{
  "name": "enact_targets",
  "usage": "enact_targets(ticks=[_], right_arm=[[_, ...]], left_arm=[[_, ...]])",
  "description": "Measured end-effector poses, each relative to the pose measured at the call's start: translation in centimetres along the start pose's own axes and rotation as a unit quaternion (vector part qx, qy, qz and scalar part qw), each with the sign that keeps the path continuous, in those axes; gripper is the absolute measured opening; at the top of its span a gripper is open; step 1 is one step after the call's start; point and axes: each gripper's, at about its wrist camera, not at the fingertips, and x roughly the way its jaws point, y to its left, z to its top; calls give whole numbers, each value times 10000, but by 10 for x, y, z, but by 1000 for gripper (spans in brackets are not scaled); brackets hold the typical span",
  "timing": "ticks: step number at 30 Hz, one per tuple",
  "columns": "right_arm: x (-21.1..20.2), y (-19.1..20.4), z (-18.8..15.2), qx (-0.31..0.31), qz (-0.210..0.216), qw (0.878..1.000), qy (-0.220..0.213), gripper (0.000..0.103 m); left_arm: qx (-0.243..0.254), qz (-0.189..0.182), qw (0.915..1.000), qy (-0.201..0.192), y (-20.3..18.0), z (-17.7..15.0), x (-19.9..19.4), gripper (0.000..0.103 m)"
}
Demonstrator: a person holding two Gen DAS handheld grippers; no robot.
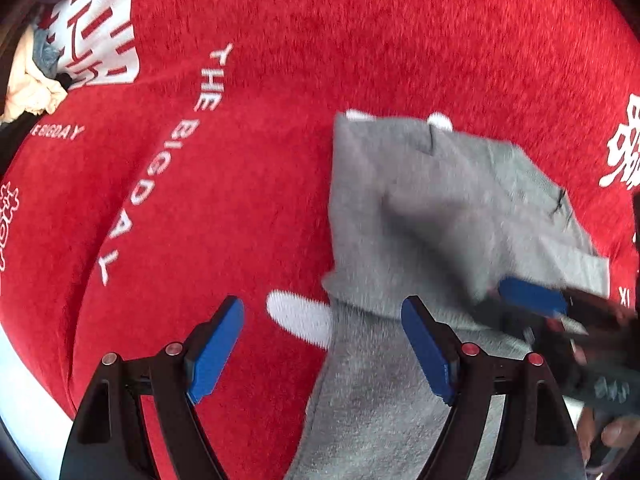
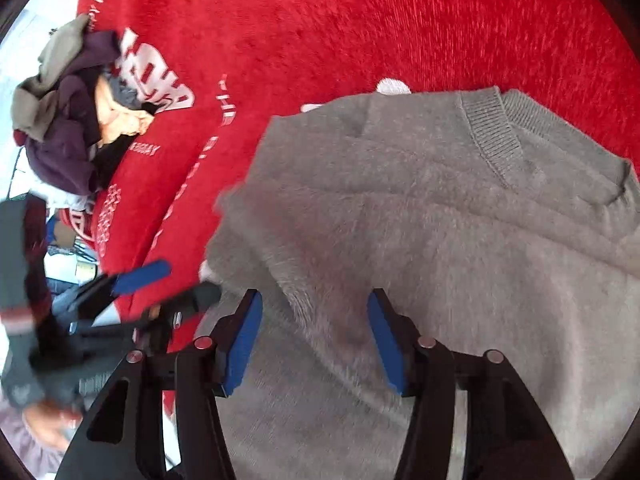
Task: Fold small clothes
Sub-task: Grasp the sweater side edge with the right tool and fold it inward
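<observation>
Left gripper (image 1: 322, 346) apart | right gripper (image 2: 315, 342) apart over grey sweater (image 2: 420, 220) | red cloth (image 1: 280, 80) reads "THE BIGDAY", blurred

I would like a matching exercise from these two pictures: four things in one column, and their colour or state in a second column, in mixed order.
Column 1
1. sweater
2. cloth under the sweater
3. left tool
4. pile of clothes

Column 2
A. red, with white letters
B. open, holding nothing
C. grey, lying spread out
D. crumpled, mixed colours, at the cloth's edge

Pairs: 1-C, 2-A, 3-B, 4-D
</observation>
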Motion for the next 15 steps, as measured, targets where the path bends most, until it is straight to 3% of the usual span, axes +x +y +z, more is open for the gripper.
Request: enact_targets(ticks=[2, 5, 7, 9, 12, 15], right_arm=[[-17, -4, -10, 140, 182, 9997, -60, 59], [-49, -35, -32, 854, 356, 9953, -287, 59], [-74, -70, -60, 1656, 317, 9844, -513, 59], [-97, -106, -89, 2470, 260, 9656, -768, 59], [-130, -164, -146, 3819, 271, 9159, -1206, 59], [-132, -192, -169, 4437, 347, 8853, -1350, 59]], left_arm=[[-4, -6, 9999, -124, -1, 8, -7, 82], [50, -142, 9995, -276, -9, 22, -15, 82], [161, -205, 9994, -232, -19, 26, -11, 82], [322, -205, 9992, -116, -33, 28, -2, 82], [435, -224, 9988, 8, -51, 26, 11, 82], [396, -217, 9989, 144, -63, 24, 23, 82]])
